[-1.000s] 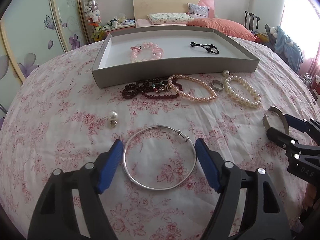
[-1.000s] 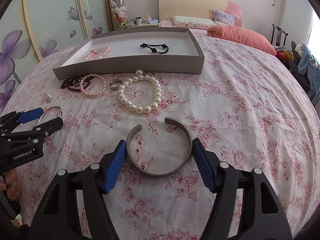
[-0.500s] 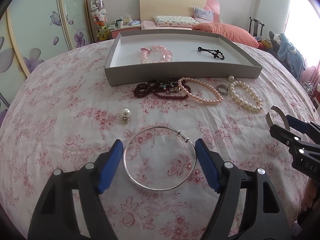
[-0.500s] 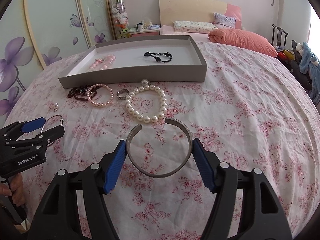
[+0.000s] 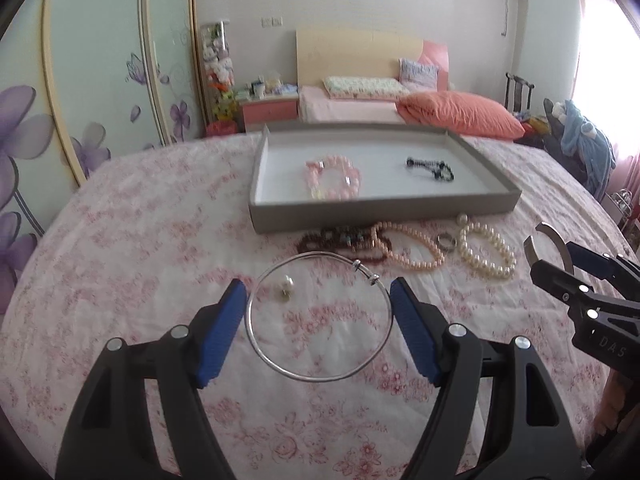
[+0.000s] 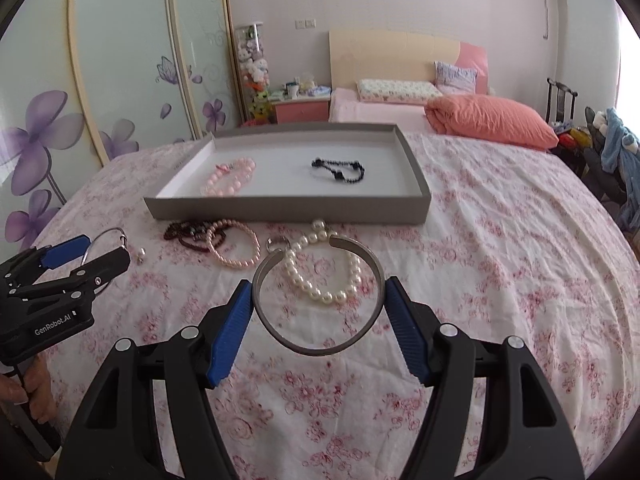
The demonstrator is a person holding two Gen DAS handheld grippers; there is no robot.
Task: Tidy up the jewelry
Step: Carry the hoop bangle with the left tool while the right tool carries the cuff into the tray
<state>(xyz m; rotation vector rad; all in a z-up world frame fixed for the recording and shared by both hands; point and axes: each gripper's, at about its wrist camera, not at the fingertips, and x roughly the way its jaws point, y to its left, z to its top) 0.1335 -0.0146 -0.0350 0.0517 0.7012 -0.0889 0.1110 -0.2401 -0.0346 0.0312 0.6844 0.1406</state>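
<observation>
Carrying two pieces at once: left gripper (image 5: 318,314) is clamped across the thin silver bangle (image 5: 319,317), right gripper (image 6: 319,311) across the open cuff bracelet (image 6: 318,297), both lifted above the bedspread. Next, I'd guess, forward over the grey tray (image 6: 288,210) and release.

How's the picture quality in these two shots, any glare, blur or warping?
Left wrist view: fisheye bends the wardrobe doors, the window blows out white, and the floral bedspread is smeared. Right wrist view: same bowing, dark corners, softer window glare, sharper tray.
</observation>
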